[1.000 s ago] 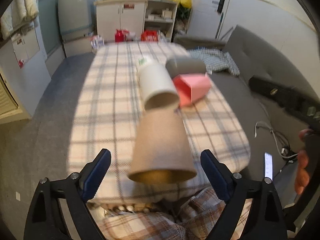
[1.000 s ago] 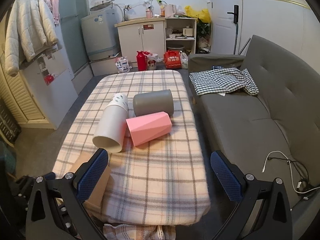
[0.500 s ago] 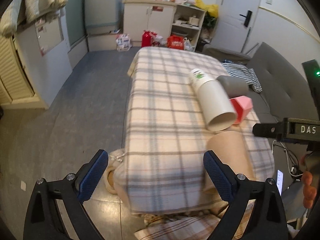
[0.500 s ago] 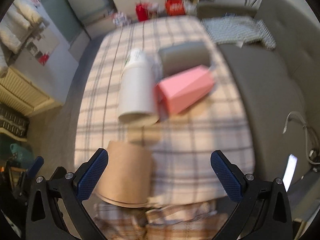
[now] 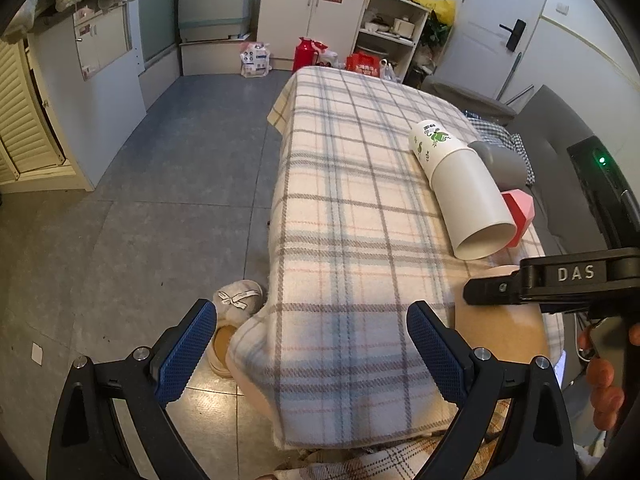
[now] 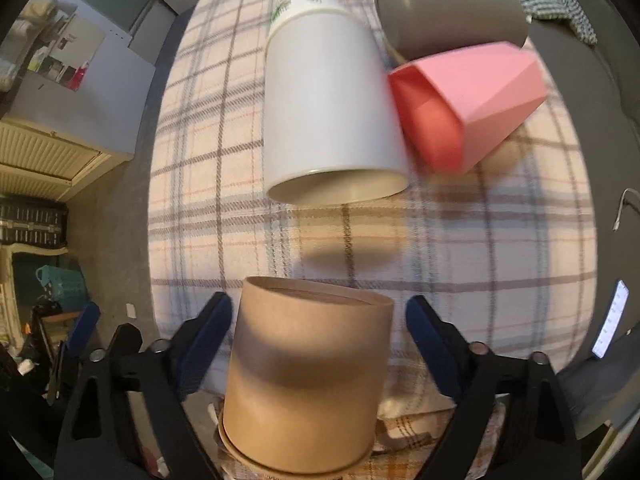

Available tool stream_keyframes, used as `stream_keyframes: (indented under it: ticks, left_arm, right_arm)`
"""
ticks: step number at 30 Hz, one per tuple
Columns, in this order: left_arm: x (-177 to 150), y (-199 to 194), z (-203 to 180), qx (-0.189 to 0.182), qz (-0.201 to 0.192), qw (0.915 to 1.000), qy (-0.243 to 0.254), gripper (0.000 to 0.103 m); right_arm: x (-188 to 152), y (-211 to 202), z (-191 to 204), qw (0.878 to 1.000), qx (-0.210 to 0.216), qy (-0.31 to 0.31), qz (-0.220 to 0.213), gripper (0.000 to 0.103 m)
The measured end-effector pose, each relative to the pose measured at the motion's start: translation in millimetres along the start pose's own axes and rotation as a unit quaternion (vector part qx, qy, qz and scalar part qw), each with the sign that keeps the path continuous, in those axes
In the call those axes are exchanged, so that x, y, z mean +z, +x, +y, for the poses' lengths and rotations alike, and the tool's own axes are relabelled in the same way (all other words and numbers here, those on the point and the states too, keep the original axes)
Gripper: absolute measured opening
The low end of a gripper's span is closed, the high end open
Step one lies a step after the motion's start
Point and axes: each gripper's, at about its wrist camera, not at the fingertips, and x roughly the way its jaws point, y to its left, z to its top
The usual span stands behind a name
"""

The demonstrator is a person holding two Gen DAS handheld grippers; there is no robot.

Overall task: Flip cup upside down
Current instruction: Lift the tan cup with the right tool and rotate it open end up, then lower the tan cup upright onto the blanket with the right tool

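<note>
We see the brown paper cup standing mouth down at the near edge of the counter, its closed base on top. It sits between the fingers of our right tongs, which are spread wide with a gap on each side of the cup, touching nothing. In the left wrist view the same cup shows only partly, behind the right tongs' arm. Our left tongs hang wide apart and hold nothing, over the near left corner of the plaid cloth. Just beyond the cup lies a white cup on its side, mouth toward us. A pink faceted cup lies touching it on the right, and a grey cup lies behind the pink one. A slipper rests on the floor beside the counter.
</note>
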Motion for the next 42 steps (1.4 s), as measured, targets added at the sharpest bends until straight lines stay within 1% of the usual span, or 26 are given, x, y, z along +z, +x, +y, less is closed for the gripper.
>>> stream_keyframes:
  ticks: [1,5,8,12,15,16,20,22,24,27,30,33,36,42]
  left_arm:
    - [0.4,0.3,-0.3,0.0,0.0,1.0,0.0,0.099]
    - [0.6,-0.4,-1.1,0.002,0.001,1.0,0.0,0.099]
    - [-0.3,-4.2,-3.1,0.004,-0.004,1.0,0.0,0.099]
    - [-2.2,-12.0,-6.8,0.008,-0.012,0.9999,0.001,0.099]
    - [-3.4,-16.9,-11.3,0.01,-0.015,0.9998,0.001,0.099]
    - [-4.1,-18.9,-13.5,0.011,-0.017,0.9998,0.002,0.099]
    - [-6.6,-23.3,-20.3,0.015,-0.022,0.9996,0.005,0.099]
    - [-8.1,-23.0,-24.0,0.019,-0.021,0.9996,0.005,0.099]
    - [-9.7,-22.2,-28.2,0.021,-0.021,0.9995,0.007,0.099]
    - [-11.6,-20.9,-34.2,0.026,-0.019,0.9994,0.009,0.099]
    - [-12.6,-19.3,-39.6,0.031,-0.02,0.9993,0.012,0.099]
    - [-12.1,-18.5,-43.2,0.036,-0.02,0.9991,0.012,0.099]
    - [-11.7,-17.9,-46.1,0.043,-0.022,0.9987,0.014,0.099]
    - [-10.9,-15.2,-51.3,0.054,-0.018,0.9982,0.02,0.099]
  right_arm:
    - [-0.1,0.3,-0.6,1.0,0.005,0.001,0.001,0.078]
    - [-2.2,-7.2,2.5,1.0,0.005,-0.011,-0.013,0.078]
    - [-4.1,-19.2,9.3,0.999,0.004,-0.029,-0.038,0.078]
    - [-12.7,-43.9,20.6,0.993,-0.009,-0.073,-0.089,0.077]
    - [-20.1,-59.0,27.1,0.985,-0.021,-0.11,-0.129,0.077]
    - [-25.7,-64.3,29.5,0.98,-0.027,-0.131,-0.15,0.077]
    - [-43.8,-72.1,26.9,0.959,-0.068,-0.185,-0.205,0.077]
    - [-48.3,-68.4,19.5,0.957,-0.074,-0.191,-0.206,0.077]
    - [-50.9,-65.9,11.2,0.957,-0.069,-0.188,-0.209,0.077]
    - [-54.4,-62.1,7.0,0.951,-0.085,-0.2,-0.221,0.077]
    - [-56.6,-62.4,3.9,0.947,-0.078,-0.204,-0.235,0.077]
    - [-57.1,-60.6,2.8,0.944,-0.082,-0.21,-0.241,0.077]
    - [-54.7,-55.9,-2.9,0.946,-0.076,-0.206,-0.239,0.077]
    - [-53.1,-54.4,-4.2,0.943,-0.07,-0.215,-0.243,0.077]
